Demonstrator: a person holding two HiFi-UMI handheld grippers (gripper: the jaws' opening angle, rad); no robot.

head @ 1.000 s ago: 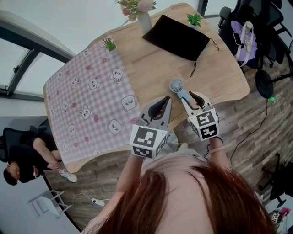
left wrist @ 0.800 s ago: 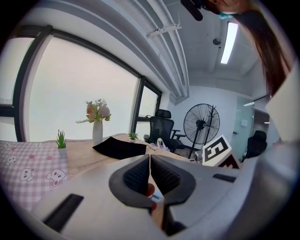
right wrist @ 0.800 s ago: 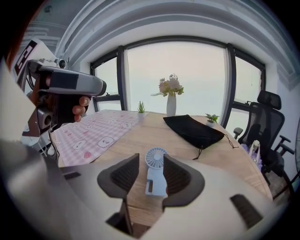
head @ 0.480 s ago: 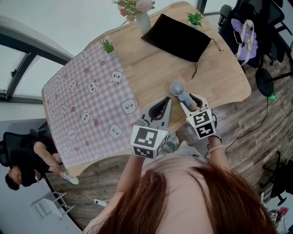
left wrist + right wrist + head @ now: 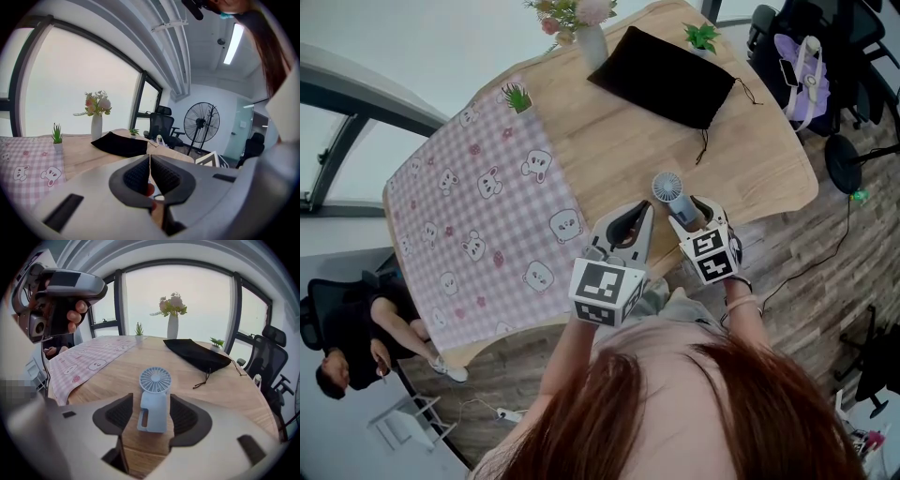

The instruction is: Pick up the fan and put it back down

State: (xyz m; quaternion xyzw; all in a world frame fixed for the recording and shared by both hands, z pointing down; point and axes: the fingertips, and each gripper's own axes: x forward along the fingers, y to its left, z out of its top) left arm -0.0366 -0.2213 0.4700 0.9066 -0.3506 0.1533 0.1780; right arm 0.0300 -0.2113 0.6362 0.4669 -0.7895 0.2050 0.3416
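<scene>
A light-blue handheld fan lies flat on the wooden table, round head away from me and handle toward me. My right gripper straddles the handle. Its jaws are opening, with a gap showing on each side, so the pads do not press on it. In the head view the fan sits near the table's front edge just ahead of the right gripper. My left gripper hovers beside it to the left. In its own view the left gripper is shut with nothing between the jaws.
A pink checked cloth with bear prints covers the table's left part. At the back lie a black drawstring pouch, a vase of flowers and two small plants. A person sits at lower left; an office chair stands at right.
The right gripper has come down toward the table with the fan, and the fan now rests on the wood. The left gripper has stayed almost where it was.
</scene>
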